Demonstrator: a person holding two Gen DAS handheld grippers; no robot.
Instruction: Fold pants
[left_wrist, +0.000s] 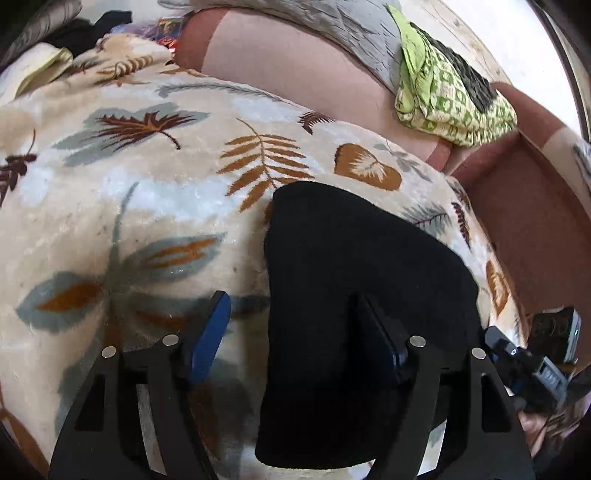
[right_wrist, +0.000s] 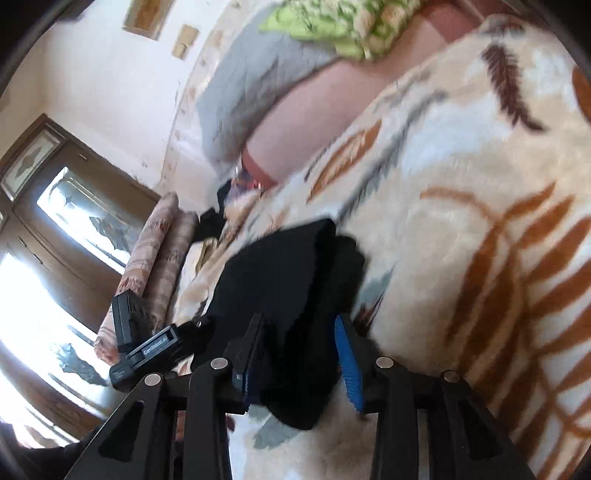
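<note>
The black pants (left_wrist: 354, 295) lie folded into a compact block on a leaf-patterned blanket (left_wrist: 147, 206). My left gripper (left_wrist: 295, 317) is open just above them; its right finger (left_wrist: 380, 332) is over the black cloth and its left, blue-padded finger (left_wrist: 210, 332) is over the blanket. In the right wrist view the pants (right_wrist: 291, 269) sit between the fingers of my right gripper (right_wrist: 299, 339), whose jaws stand part open around the cloth without clearly pinching it. The right gripper also shows at the edge of the left wrist view (left_wrist: 532, 362).
A green patterned cloth (left_wrist: 450, 99) and a grey blanket (left_wrist: 332, 22) lie on the pink sofa back (left_wrist: 295, 66). Dark clothes (left_wrist: 92, 29) are piled at the far left. A striped cushion (right_wrist: 162, 251) and a bright glazed door (right_wrist: 74, 221) are to the right gripper's left.
</note>
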